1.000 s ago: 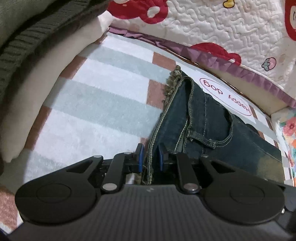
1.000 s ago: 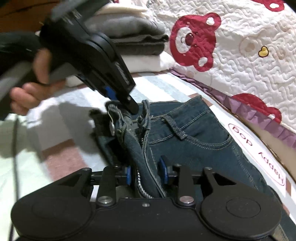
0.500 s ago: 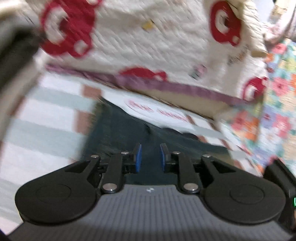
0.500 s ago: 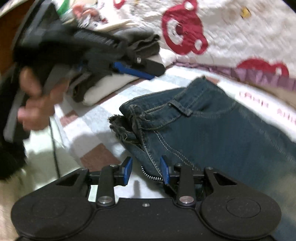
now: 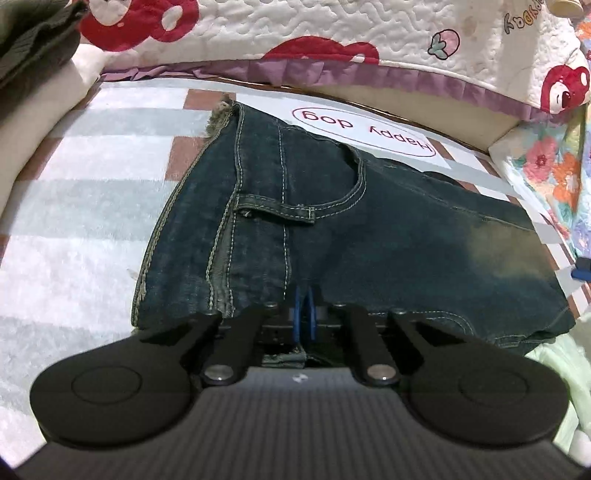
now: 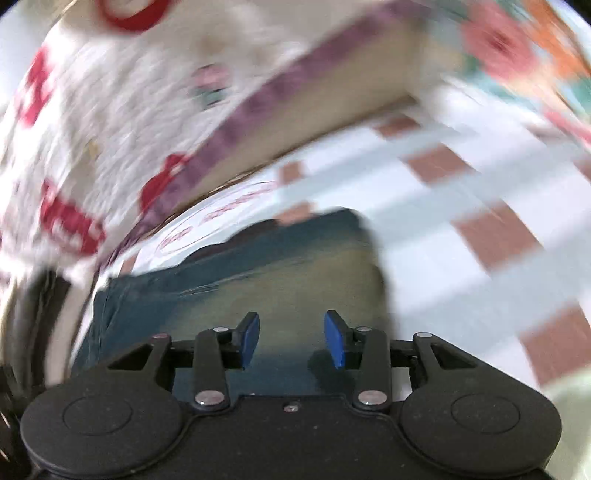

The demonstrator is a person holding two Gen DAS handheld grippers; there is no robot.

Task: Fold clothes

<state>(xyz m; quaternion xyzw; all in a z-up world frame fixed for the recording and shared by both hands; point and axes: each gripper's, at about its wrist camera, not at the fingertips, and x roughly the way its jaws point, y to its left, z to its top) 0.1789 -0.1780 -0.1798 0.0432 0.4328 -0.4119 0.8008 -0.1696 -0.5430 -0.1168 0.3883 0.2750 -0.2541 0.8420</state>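
Left gripper point(image 5: 303, 314): blue pads drawn almost together, only a thin slit between them, set at the near edge of the dark blue jeans point(image 5: 332, 236); denim lies directly under and behind the pads, yet whether any fabric is actually pinched in the slit cannot be told. Right gripper point(image 6: 291, 341): blue pads standing well apart, nothing between them, held over a faded, paler patch of the same jeans point(image 6: 258, 295); this view is heavily motion-blurred, so fine detail is lost. Jeans: folded, lying flat on a fleecy checked blanket point(image 5: 92, 206) in white, pale blue-grey and brick-red squares; frayed waistband corner at the far left, belt loop point(image 5: 275, 214) and curved pocket seam visible on top, the washed-out area toward the right end. Printed oval label reading "Happy dog" point(image 5: 364, 133): on the blanket just beyond the far edge of the jeans, seen upside down. White quilted cover point(image 5: 332, 33) with red bear motifs and a purple ruffled hem: rising behind the blanket along the far side. Stack of folded garments point(image 5: 33, 48), dark knit over cream: upper left corner. Floral fabric point(image 5: 554, 162): right edge. Pale green cloth point(image 5: 554, 365): near right, beside the jeans' end.
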